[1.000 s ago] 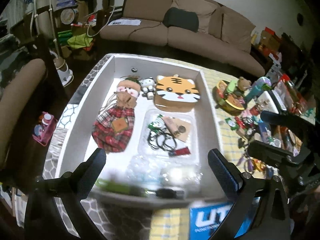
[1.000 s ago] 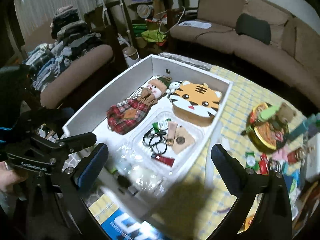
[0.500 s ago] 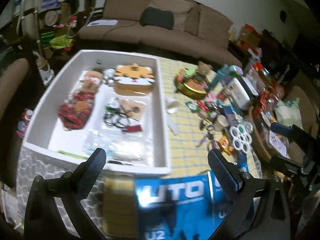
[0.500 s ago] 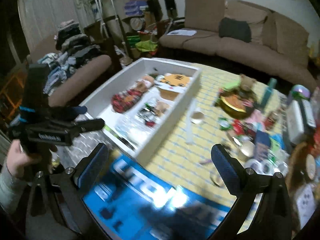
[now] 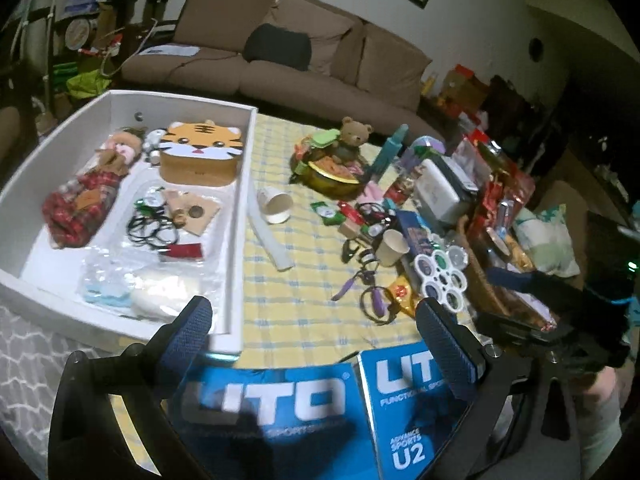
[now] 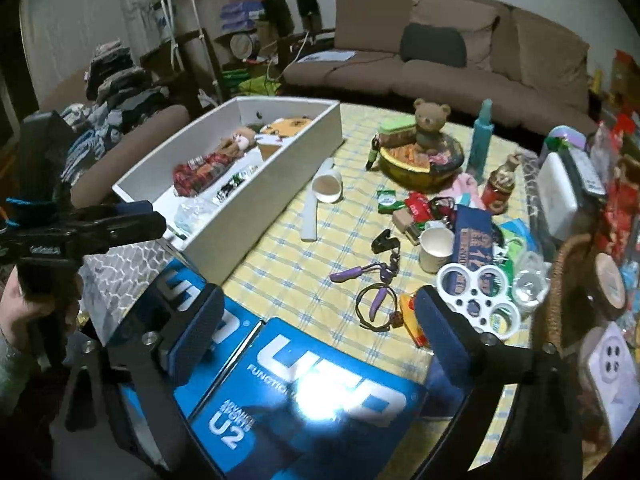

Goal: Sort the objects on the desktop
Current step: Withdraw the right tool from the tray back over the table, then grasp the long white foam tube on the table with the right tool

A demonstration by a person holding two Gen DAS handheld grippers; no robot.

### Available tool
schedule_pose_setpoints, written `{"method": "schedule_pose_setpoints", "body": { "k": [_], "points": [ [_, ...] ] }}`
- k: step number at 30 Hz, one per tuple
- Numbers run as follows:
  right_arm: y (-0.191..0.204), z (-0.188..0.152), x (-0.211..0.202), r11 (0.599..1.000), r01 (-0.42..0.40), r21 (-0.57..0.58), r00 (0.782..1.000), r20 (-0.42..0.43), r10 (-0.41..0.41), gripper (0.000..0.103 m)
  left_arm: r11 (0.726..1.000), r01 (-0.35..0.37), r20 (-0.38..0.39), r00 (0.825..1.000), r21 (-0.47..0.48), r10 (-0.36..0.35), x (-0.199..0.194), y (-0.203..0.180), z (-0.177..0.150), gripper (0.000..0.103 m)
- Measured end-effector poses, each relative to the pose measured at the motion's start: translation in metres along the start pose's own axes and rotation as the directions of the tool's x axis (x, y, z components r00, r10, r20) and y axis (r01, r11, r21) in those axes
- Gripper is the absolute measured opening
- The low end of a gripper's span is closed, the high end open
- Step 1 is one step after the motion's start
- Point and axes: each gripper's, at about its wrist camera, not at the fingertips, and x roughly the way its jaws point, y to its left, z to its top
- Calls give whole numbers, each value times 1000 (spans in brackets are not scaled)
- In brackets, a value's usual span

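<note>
My left gripper (image 5: pixel 318 340) is open and holds nothing. It hovers over two blue printed boxes (image 5: pixel 272 400) at the table's near edge. My right gripper (image 6: pixel 320 330) hangs over the same blue boxes (image 6: pixel 320 392); its jaws are closing with nothing between them. A white tray (image 5: pixel 240 200) at the left holds a tiger-face box (image 5: pixel 200 152), a plaid doll (image 5: pixel 84 200) and small bagged items. Loose on the yellow checked cloth lie a tipped paper cup (image 5: pixel 276 204), an upright cup (image 6: pixel 436 248), purple cords (image 6: pixel 376 304) and a white ring palette (image 6: pixel 476 296).
A teddy bear (image 6: pixel 430 122) sits on a round dish of oddments behind the clutter. Bottles, packets and a white case crowd the right side. A brown sofa (image 5: pixel 280 68) stands beyond the table. A hand holds the left gripper (image 6: pixel 140 220) at the left edge.
Both views have swung from the white tray toward the right, over the cluttered cloth. The blue boxes now fill the foreground under both grippers. The right jaws look slightly narrower.
</note>
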Motion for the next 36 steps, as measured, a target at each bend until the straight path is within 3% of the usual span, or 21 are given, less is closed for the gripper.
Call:
{"method": "schedule_pose_setpoints", "body": {
  "k": [6,10,12,18,23,24,25,28,32,36],
  "points": [
    [-1,16,50,999,-33,3,999,-41,34,78,994,88,68,994,-64,-84,3,14,9,103],
    [6,42,96,999,-41,-16,994,-107,39,57,974,141,123,985,-180,-120,2,44,21,103],
    [12,55,129,999,-26,-39,988,-154,20,53,956,163,145,981,-245,-130,3,62,22,103],
    [21,63,226,999,5,-36,958,-285,-15,39,919,218,161,972,-327,-173,8,92,11,103],
    [27,63,270,994,59,-97,932,-350,-89,37,901,238,198,964,-363,-175,-1,111,12,103],
    [28,64,270,993,62,-101,934,-346,-93,36,896,247,203,962,-370,-181,0,114,12,103],
    [29,65,270,992,65,-108,934,-343,-99,26,890,253,201,961,-379,-187,1,116,12,103],
    [29,65,270,990,60,-126,929,-356,-101,12,883,266,194,960,-387,-204,5,116,11,103],
    [27,72,242,996,44,-77,954,-291,-64,8,881,295,215,950,-370,-227,4,111,10,103],
    [22,88,182,1000,-24,-7,980,-196,23,8,862,340,229,935,-375,-270,5,112,9,103]
  ]
}}
